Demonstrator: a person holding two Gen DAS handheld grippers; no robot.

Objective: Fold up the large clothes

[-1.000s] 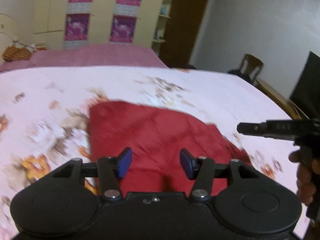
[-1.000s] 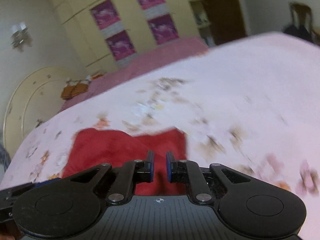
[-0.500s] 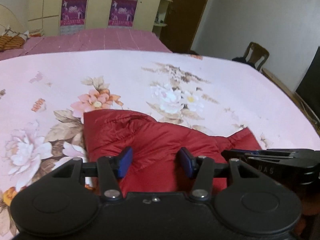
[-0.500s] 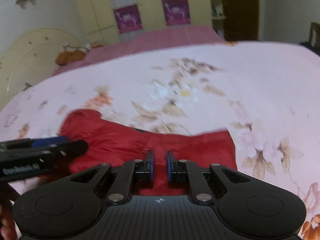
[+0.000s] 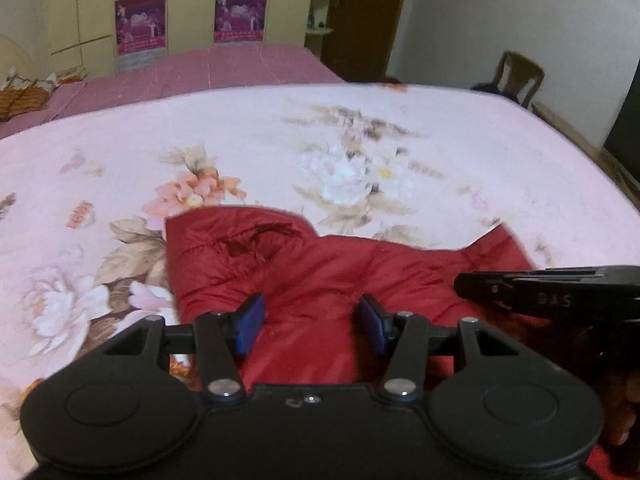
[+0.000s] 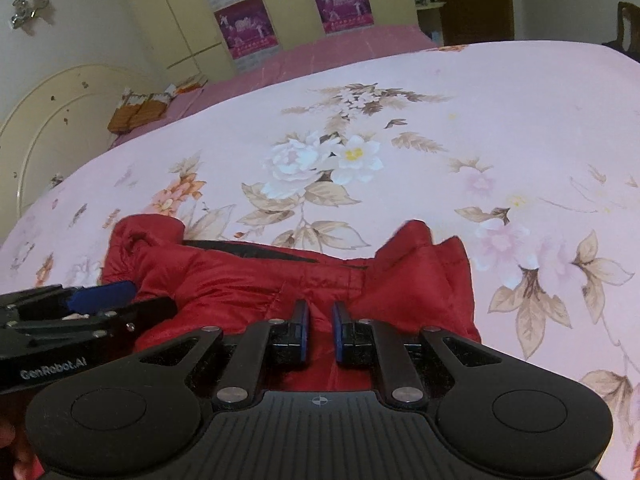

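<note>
Tools (image 5: 310,322) (image 6: 319,330) over red jacket (image 6: 280,288) on floral bedspread (image 6: 440,120).

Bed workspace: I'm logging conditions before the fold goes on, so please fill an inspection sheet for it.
Surface: pink floral bedspread, smooth, over the whole bed.
Job's things: red padded garment lying rumpled at the near edge, a dark lining strip showing.
Clutter: nothing seen on the bedspread itself.
Grippers: left tool open above the garment, nothing between the pads; right tool with a narrow gap, red fabric seen behind it, a grip not clear.
Cables: nothing seen.
Surroundings: yellow wardrobe with purple posters, basket, wooden chair.
</note>
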